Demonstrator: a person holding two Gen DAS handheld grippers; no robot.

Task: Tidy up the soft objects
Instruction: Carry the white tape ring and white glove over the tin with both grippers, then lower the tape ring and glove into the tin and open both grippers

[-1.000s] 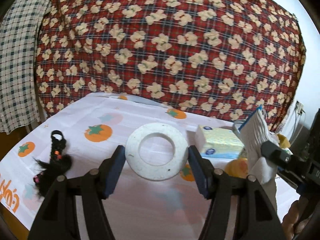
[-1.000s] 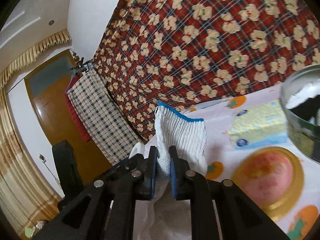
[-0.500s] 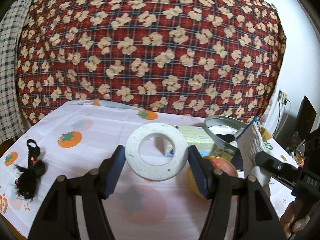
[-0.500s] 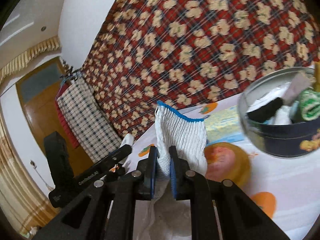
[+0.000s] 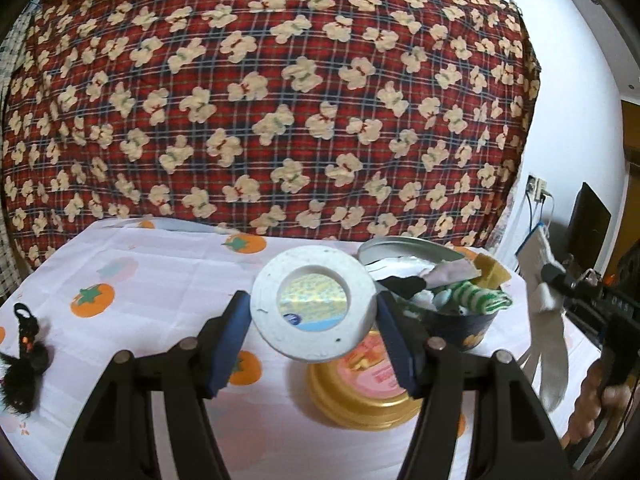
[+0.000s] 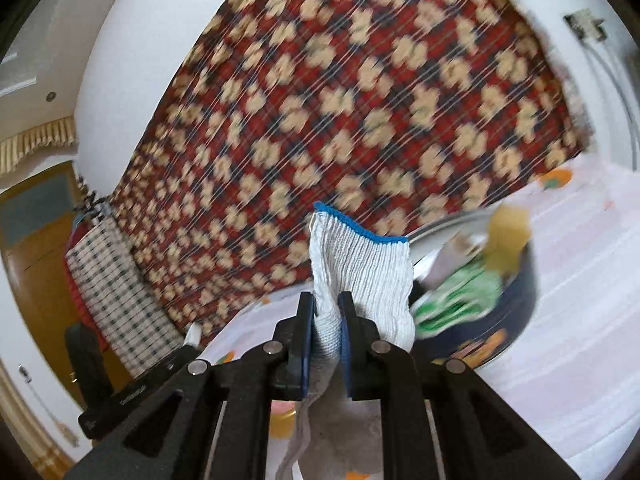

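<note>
Both grippers are swinging toward the dark tin (image 5: 460, 320) since a second ago, so the tin, then barely visible at the edge, is now sitting just behind the foam ring (image 5: 313, 307) the left gripper (image 5: 314, 344) is clamping. The right gripper (image 6: 327, 346) is pinching the blue-cuffed white glove (image 6: 362, 276) shut, the tin lying beyond it. Only the left view is showing the gold lid (image 5: 360, 392) under the ring, the black furry toy (image 5: 22, 364) at left and the tablecloth (image 5: 160, 280).

Each black hand-held gripper (image 5: 314, 336) has blue pads and silver screws.
</note>
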